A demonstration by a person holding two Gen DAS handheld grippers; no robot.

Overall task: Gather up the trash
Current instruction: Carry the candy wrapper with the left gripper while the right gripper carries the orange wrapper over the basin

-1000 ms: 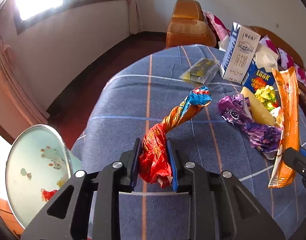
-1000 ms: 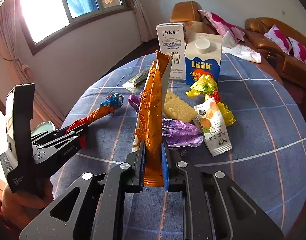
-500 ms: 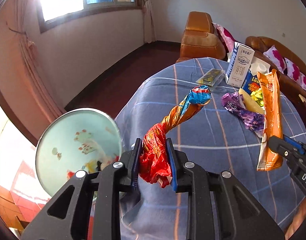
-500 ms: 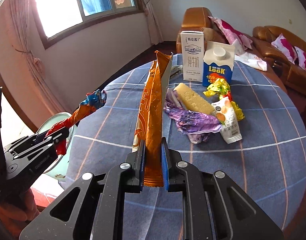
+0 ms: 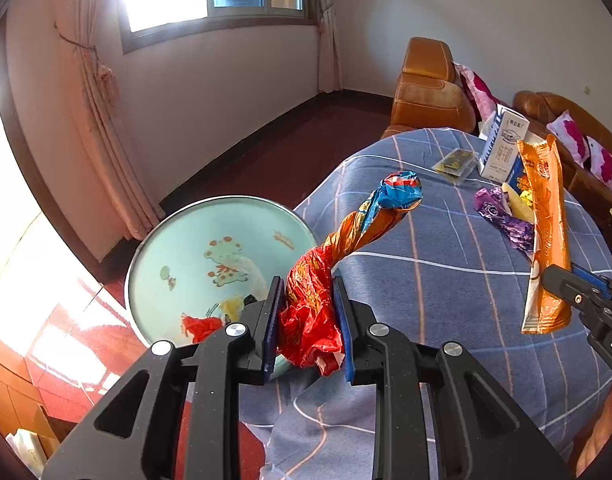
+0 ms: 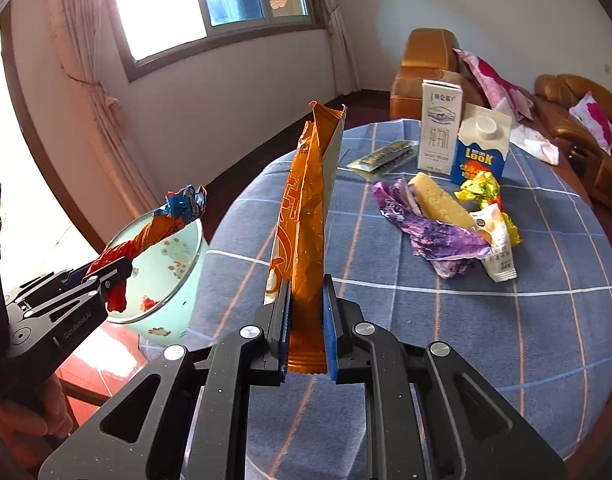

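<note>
Bin nearer now, red scrap inside

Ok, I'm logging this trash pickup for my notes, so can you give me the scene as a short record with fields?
left gripper: shut on twisted red wrapper, at the table edge by the bin
right gripper: shut on orange wrapper, held upright over the table
bin: pale green, cartoon print, on the floor beside the table, some trash inside
table: round, blue checked cloth
left on table: purple wrapper, yellow sponge, white pouch, yellow foil, clear packet, white carton, blue carton
</note>
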